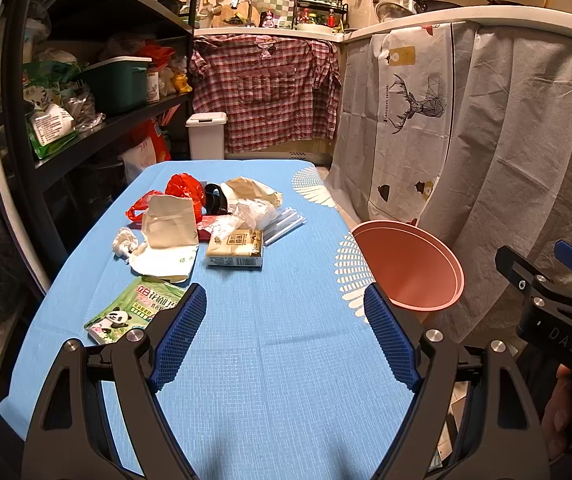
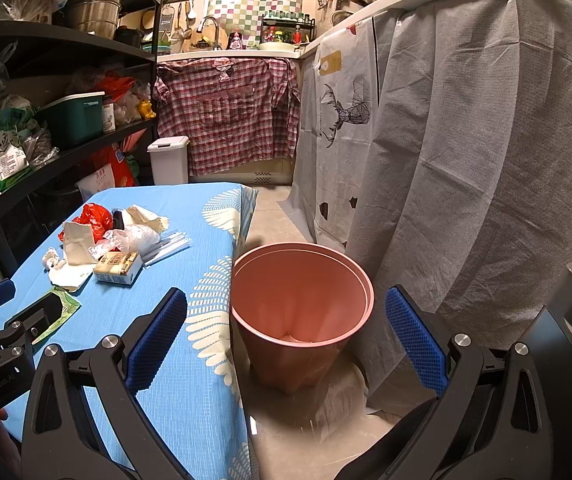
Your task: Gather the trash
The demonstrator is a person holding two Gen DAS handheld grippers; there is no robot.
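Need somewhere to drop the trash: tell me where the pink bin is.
The pink bin stands on the floor against the table's right edge, in front of the grey curtain; it fills the middle of the right wrist view.

Smooth plastic bin (matt), woven tablecloth

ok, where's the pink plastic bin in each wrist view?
Left wrist: pink plastic bin at right of centre, beyond the blue tablecloth's right edge.
Right wrist: centre, on the floor between the open fingers.
Shared landmark: white lidded bin past the table's far end.
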